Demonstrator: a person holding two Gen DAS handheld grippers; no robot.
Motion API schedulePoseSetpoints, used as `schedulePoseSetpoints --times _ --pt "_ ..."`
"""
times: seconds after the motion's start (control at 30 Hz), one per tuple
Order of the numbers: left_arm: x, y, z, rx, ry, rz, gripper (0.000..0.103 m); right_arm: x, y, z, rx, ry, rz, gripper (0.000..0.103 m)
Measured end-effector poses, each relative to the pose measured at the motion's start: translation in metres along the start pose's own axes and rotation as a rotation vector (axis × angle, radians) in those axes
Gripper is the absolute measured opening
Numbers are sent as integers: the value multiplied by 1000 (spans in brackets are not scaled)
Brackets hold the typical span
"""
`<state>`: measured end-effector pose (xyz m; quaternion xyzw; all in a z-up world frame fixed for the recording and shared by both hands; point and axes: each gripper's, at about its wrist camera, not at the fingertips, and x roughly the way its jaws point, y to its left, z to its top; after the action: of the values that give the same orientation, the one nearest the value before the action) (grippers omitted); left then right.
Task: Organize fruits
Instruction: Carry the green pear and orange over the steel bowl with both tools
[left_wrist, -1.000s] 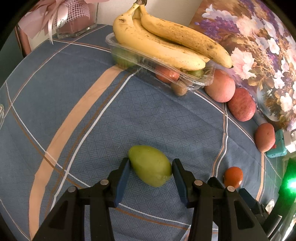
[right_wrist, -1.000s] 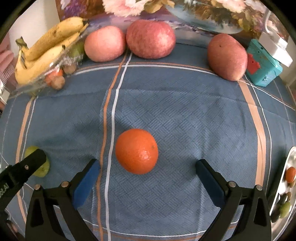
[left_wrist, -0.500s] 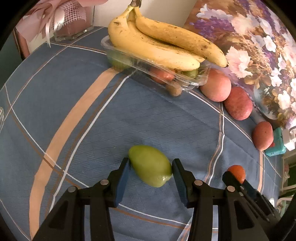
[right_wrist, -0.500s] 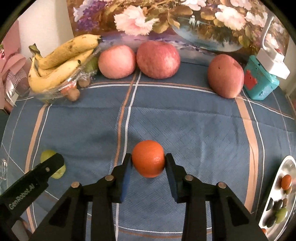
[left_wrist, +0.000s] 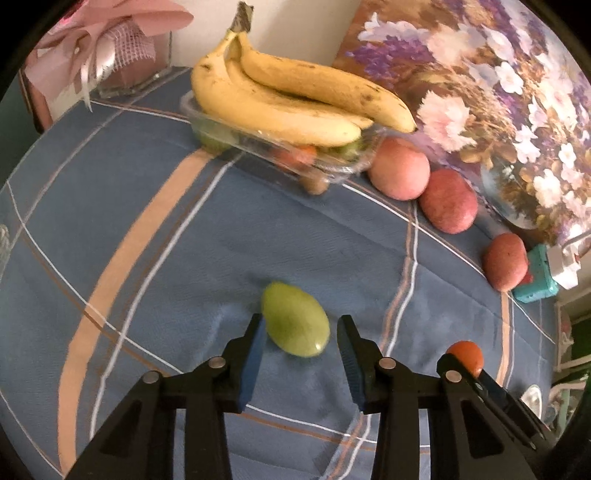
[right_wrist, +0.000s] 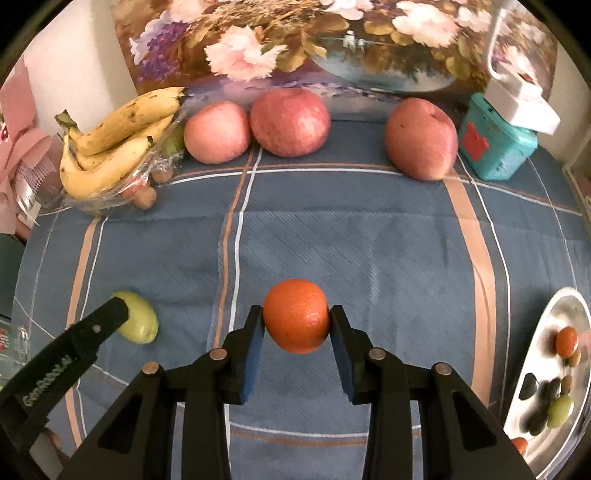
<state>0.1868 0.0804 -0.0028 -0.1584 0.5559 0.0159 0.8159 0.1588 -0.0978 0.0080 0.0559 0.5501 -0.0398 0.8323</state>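
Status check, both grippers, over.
Right gripper shut on orange. Left gripper closing around green fruit, right pad clear. Nothing in the way.

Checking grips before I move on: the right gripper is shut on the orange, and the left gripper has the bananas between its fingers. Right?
Not quite. The left gripper has the green fruit between its fingers, as the left wrist view shows; the bananas lie on the clear tray at the back. The right gripper is indeed shut on the orange.

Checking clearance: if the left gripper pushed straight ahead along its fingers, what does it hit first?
The green mango, already between the left gripper's fingers; under it, the blue tablecloth. Depth is uncertain.
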Motion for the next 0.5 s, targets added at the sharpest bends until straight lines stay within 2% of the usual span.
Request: schedulePoseSetpoints --times 0.1,0.2,0.27,0.5 --pt "-1 6 2 -31 -3 -35 43 -8 -2 -4 -7 -10 1 38" --pt "-4 11 7 -30 -24 -19 47 -9 -2 -6 -11 -17 4 38" --pt "-4 16 10 -35 -40 -19 59 -9 -5 -7 -8 -11 11 38" --pt "16 11 9 11 -32 -36 64 10 -2 -6 -6 20 18 38"
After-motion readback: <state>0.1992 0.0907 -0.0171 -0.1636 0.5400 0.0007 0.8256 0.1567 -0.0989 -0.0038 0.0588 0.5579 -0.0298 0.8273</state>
